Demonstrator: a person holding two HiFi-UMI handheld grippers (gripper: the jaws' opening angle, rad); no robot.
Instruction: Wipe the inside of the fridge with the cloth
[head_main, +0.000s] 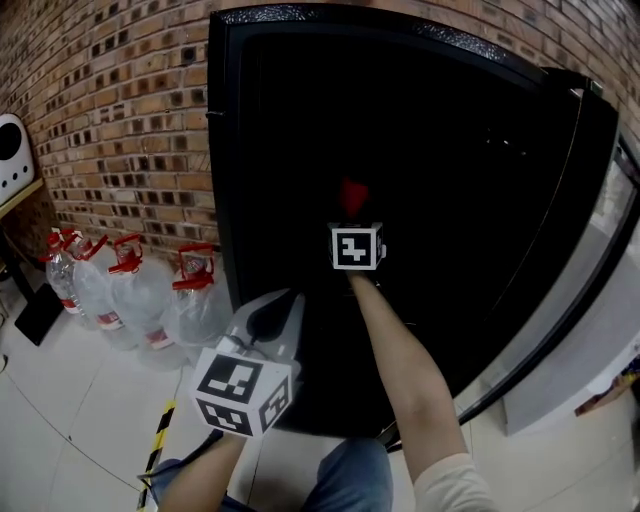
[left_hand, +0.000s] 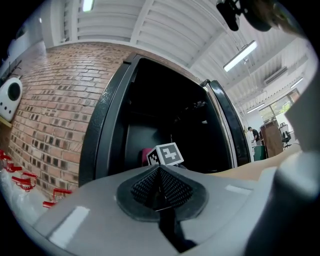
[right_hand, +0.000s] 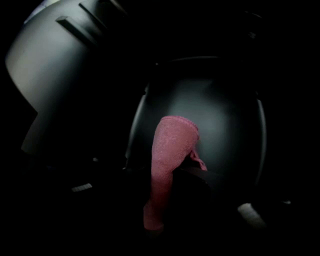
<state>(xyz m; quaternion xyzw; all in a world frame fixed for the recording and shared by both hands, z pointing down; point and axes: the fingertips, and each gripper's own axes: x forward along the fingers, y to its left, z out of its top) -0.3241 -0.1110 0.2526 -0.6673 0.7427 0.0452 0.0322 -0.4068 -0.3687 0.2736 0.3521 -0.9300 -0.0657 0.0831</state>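
The black fridge (head_main: 400, 110) stands open against the brick wall, its inside very dark. My right gripper (head_main: 355, 215) reaches into it at arm's length, shut on a pink-red cloth (head_main: 352, 195) that shows just above its marker cube. In the right gripper view the cloth (right_hand: 167, 160) hangs from between the jaws toward the fridge's dim grey inner wall (right_hand: 220, 120). My left gripper (head_main: 270, 320) stays outside, low in front of the fridge, jaws closed together with nothing in them. From the left gripper view the fridge opening (left_hand: 170, 120) and the right marker cube (left_hand: 165, 154) show ahead.
The fridge door (head_main: 590, 250) swings open on the right. Several large water bottles (head_main: 140, 300) with red caps stand on the white tiled floor left of the fridge, by the brick wall (head_main: 120, 110). A yellow-black tape strip (head_main: 158, 435) runs across the floor.
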